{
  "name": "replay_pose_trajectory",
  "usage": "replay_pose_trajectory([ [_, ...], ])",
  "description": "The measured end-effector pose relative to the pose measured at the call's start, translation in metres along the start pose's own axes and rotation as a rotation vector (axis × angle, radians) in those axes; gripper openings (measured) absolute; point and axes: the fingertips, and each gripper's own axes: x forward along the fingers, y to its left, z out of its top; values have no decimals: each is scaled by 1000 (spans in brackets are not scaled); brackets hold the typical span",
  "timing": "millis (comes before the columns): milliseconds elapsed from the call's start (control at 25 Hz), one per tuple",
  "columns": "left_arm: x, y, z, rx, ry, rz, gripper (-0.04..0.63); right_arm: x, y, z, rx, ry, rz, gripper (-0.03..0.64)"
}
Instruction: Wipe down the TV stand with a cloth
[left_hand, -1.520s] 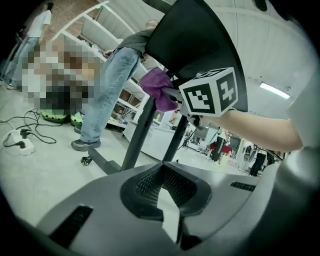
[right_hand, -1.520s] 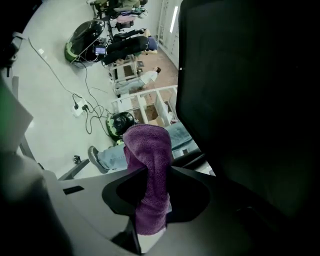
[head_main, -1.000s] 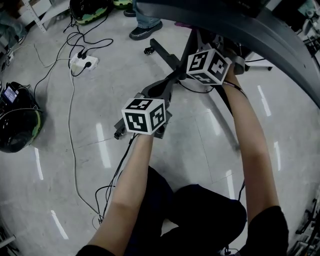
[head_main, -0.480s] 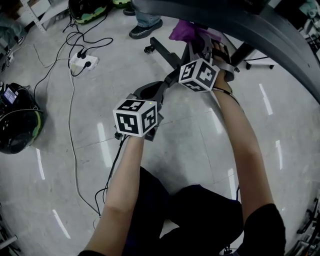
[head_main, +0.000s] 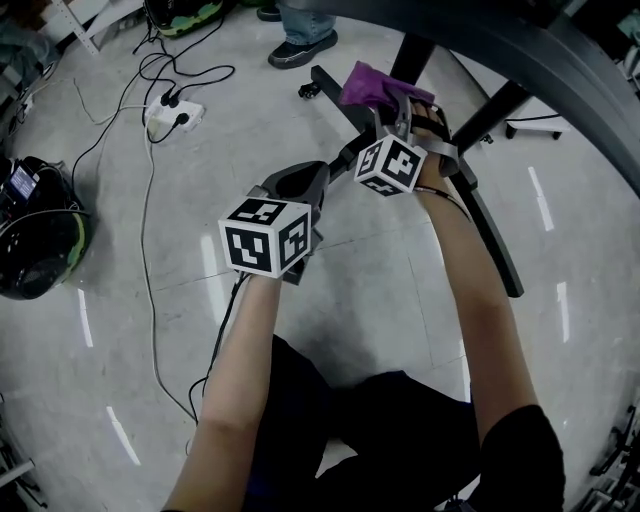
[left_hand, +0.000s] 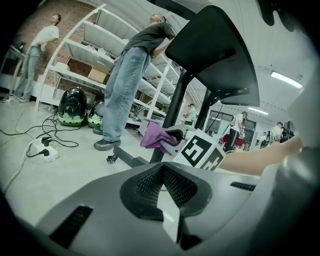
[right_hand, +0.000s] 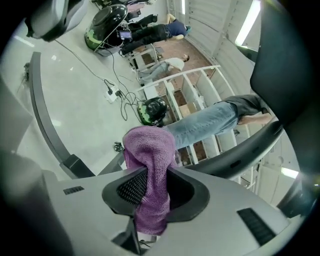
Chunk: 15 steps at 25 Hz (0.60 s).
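The grey two-jaw right gripper (right_hand: 150, 192) is clamped on a bunched purple terry cloth (right_hand: 148, 150), held up near the upright post of the black metal TV stand (head_main: 490, 232); whether it touches the stand I cannot tell. The grey left gripper (left_hand: 162, 185) has its jaws pressed together on nothing, clear of the stand on the person's side. To wipe well, I would lay the loose fold flat on the stand's post and draw long overlapping strokes, keeping the hard jaws off the metal
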Motion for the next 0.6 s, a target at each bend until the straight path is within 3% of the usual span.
replay_pose_trajectory([
  [600, -14, 11, -4, 24, 29, 27, 8, 23, 88, -20, 9, 58, 156, 120],
])
